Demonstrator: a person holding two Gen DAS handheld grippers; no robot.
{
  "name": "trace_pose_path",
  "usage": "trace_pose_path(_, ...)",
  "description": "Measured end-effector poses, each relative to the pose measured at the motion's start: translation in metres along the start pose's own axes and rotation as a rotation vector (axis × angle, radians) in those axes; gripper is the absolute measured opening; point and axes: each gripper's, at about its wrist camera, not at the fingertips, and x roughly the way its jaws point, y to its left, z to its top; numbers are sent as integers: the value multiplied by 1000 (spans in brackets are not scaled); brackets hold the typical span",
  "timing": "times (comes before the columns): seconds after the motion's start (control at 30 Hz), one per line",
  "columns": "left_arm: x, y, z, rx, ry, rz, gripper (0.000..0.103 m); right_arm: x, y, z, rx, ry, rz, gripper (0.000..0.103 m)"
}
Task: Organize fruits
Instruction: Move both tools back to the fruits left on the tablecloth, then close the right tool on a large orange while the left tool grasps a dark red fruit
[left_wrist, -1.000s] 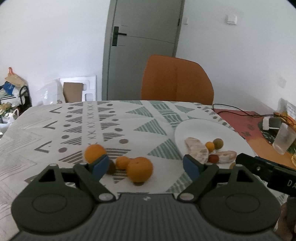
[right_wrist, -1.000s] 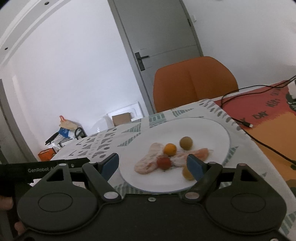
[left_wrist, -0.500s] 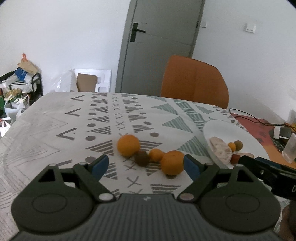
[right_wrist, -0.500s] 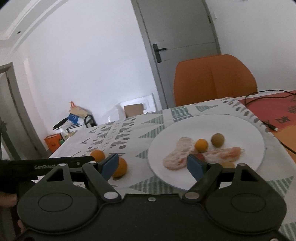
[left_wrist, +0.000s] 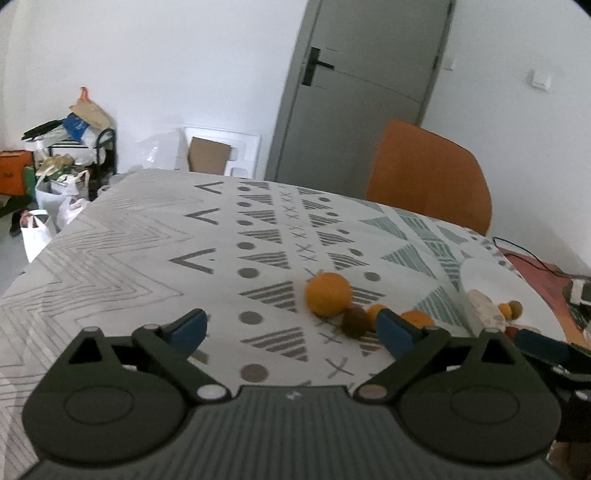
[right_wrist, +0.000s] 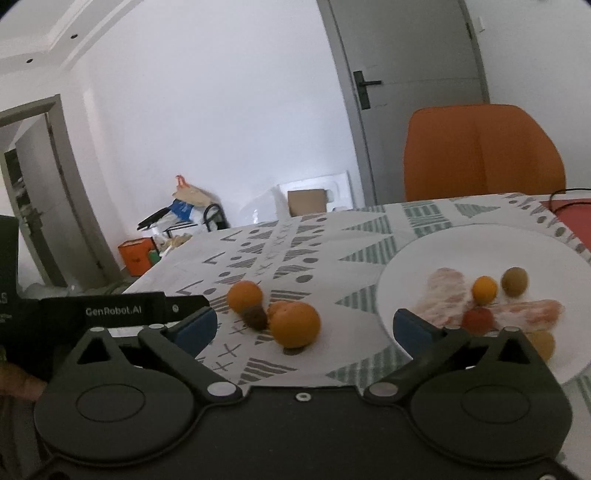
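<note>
Loose fruits lie on the patterned tablecloth: a large orange (left_wrist: 328, 293) (right_wrist: 244, 294), a dark brown fruit (left_wrist: 354, 323) (right_wrist: 255, 318), a small orange one (left_wrist: 376, 311) and another large orange (right_wrist: 294, 325) (left_wrist: 416, 318). A white plate (right_wrist: 480, 251) (left_wrist: 491, 275) holds peeled fruit pieces (right_wrist: 445, 291) and several small round fruits. My left gripper (left_wrist: 291, 330) is open and empty, aimed left of the loose fruits. My right gripper (right_wrist: 304, 326) is open and empty, with the near orange between its fingers' line of sight.
An orange chair (left_wrist: 430, 173) stands at the table's far side before a grey door (left_wrist: 365, 85). A red mat with cables (left_wrist: 535, 266) lies right of the plate. Bags and boxes (left_wrist: 62, 147) clutter the floor at left.
Both grippers have swung left. The loose fruits moved right in the left view; in the right view they came to the centre and the plate shifted to the right.
</note>
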Motion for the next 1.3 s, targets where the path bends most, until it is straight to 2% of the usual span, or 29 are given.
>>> trace_pose_path(0.17,0,14,1,-33,0,11,97,13,8,2,-21,52,6,99)
trace_pose_path(0.23,0,18,0,-39,3,11,97,21,9,2,-24,77,4,88)
trace_pose_path(0.43,3,27,-2,-46,27,16,97,36,16,2,-56,103,4,71)
trace_pose_path(0.53,3,31,-2,-47,31,17,97,44,19,3,-76,109,-41,64)
trace_pose_path(0.67,3,33,-2,-54,32,9,97,53,21,3,-95,124,-54,56)
trace_pose_path(0.73,3,32,-2,-54,32,5,97,58,21,2,-107,137,-63,44)
trace_pose_path(0.8,4,31,-2,-52,31,-2,97,61,22,1,-114,141,-66,40)
trace_pose_path(1.13,7,13,0,10,13,-50,97,38,14,4,-72,85,-38,38)
trace_pose_path(1.3,15,1,-1,33,22,-70,92,20,7,10,-43,54,-37,38)
